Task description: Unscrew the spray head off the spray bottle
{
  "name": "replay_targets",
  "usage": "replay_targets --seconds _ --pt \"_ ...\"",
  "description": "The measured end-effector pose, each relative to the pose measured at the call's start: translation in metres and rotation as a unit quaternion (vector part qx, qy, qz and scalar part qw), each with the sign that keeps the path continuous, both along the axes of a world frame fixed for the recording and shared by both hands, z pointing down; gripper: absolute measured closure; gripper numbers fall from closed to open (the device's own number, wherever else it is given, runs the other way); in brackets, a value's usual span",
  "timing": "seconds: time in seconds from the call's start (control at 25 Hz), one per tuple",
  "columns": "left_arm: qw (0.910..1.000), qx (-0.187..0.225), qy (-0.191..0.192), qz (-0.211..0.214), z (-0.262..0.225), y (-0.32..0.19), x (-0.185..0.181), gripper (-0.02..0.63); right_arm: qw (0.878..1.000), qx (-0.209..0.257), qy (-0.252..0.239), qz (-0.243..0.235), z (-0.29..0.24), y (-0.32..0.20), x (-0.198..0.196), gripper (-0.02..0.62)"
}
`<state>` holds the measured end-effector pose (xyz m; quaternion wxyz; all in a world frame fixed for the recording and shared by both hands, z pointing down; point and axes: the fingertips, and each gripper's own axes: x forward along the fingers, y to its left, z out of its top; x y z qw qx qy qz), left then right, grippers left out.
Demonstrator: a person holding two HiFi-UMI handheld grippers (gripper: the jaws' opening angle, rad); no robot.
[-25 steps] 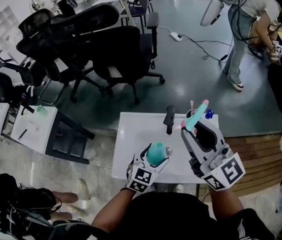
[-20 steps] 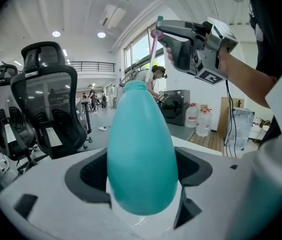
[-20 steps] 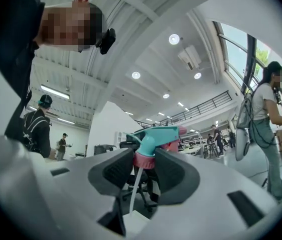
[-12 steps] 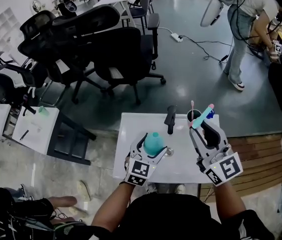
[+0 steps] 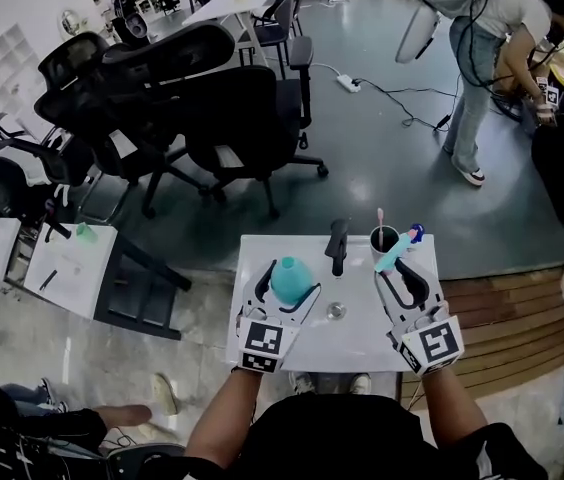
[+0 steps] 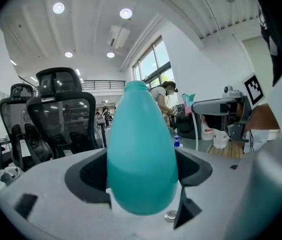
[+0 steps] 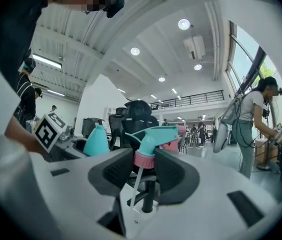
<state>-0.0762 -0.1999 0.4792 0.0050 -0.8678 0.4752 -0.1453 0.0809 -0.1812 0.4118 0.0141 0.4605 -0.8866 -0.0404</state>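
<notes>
In the head view my left gripper (image 5: 288, 281) is shut on the teal spray bottle (image 5: 290, 277) and holds it above the left half of the white table (image 5: 362, 343). The left gripper view shows the bottle (image 6: 141, 159) upright between the jaws, its neck bare. My right gripper (image 5: 399, 267) is shut on the detached spray head (image 5: 394, 251). It is teal with a pink collar (image 7: 144, 159) pinched between the pads, and the dip tube (image 7: 136, 181) hangs below. The two grippers are apart, side by side.
A black stand (image 5: 337, 243) and a dark cup (image 5: 384, 239) with sticks in it sit at the table's far edge. A small metal ring (image 5: 336, 311) lies mid-table. Office chairs (image 5: 212, 98) crowd the floor beyond. A person (image 5: 492, 58) bends over at back right.
Both grippers have sunk closer to the table. The left one carried the bottle to the left and farther forward. The right one drew the spray head down and slightly left.
</notes>
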Motion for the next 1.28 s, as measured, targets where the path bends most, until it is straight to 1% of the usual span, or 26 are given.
replay_targets --seconds 0.16,0.32,0.56,0.96,1.28 --pt "0.9999 0.002 0.009 -0.007 -0.002 0.003 -0.002 0.206 0.999 -0.013 0.018 0.027 0.014 -0.002 0.01 0.454" --pt "1.0 0.0 0.001 -0.002 0.004 0.007 -0.003 0.206 0.997 -0.027 0.034 0.071 0.022 -0.005 0.027 0.454" --pt "1.0 -0.002 0.007 -0.004 0.006 0.007 -0.002 0.206 0.992 -0.015 0.054 0.112 0.019 -0.005 0.041 0.456" --pt "0.9999 0.0 0.017 0.001 0.004 0.007 0.007 0.206 0.989 -0.006 0.052 0.138 0.018 -0.004 0.052 0.457" --pt "0.9998 -0.001 0.02 0.005 0.005 0.009 0.01 0.206 0.989 -0.005 0.046 0.137 0.017 -0.003 0.052 0.457"
